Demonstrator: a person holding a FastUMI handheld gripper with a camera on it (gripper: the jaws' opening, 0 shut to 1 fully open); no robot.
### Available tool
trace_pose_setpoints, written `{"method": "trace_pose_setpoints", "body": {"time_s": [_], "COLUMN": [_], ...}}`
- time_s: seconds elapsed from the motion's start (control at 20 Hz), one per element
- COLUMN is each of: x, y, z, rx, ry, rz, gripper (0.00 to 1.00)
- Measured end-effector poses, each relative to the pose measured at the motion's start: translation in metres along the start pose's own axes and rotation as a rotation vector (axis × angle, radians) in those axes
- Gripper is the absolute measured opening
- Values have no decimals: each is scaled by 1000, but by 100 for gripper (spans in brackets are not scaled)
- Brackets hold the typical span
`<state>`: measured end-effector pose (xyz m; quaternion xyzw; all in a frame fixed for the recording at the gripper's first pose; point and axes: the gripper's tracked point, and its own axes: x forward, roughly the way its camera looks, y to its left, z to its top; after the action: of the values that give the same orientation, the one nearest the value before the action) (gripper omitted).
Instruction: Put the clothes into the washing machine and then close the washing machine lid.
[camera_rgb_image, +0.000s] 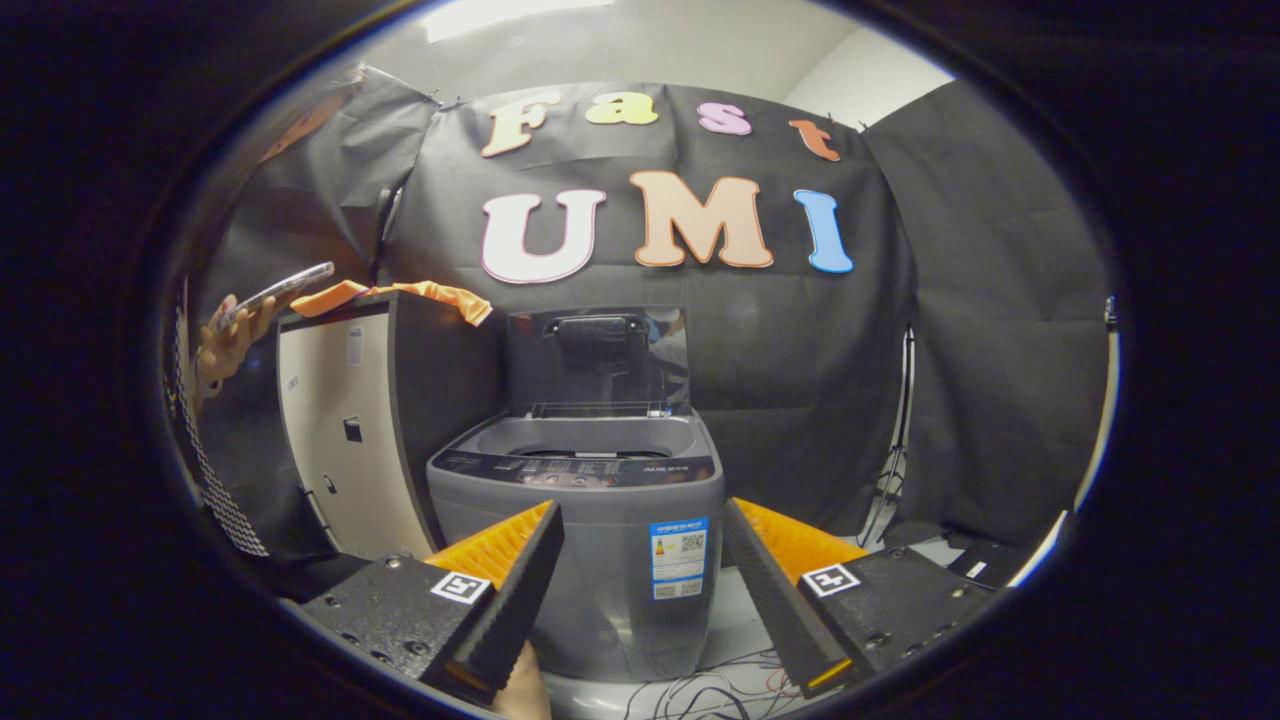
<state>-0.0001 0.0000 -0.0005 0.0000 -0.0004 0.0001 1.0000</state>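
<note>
Clothes here means a crumpled orange cloth (400, 296) lying on the tall white-fronted cabinet (340, 430), at ten o'clock from the gripper (640, 585), whose fingers gape wide, holding nothing. Best swing left and pinch a raised fold. The grey top-loading washing machine (590, 540) stands dead ahead, lid (598, 360) up; drum contents hidden.

Hand-held gripper (640, 520) level, fingers (520, 590) spread wide, nothing between them. A fingertip (522, 690) shows under the left finger. Another hand (232, 345) raised off to the left.

Low fisheye facing washing machine (590, 520)
</note>
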Motion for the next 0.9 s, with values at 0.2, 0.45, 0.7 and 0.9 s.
{"method": "trace_pose_setpoints", "body": {"time_s": [0.2, 0.45, 0.7, 0.9], "x": [0, 4, 35, 72], "y": [0, 1, 46, 106], "z": [0, -1, 37, 93], "rx": [0, 6, 52, 93], "ry": [0, 0, -26, -33], "rz": [0, -29, -12, 65], "gripper": [98, 97, 97, 97]}}
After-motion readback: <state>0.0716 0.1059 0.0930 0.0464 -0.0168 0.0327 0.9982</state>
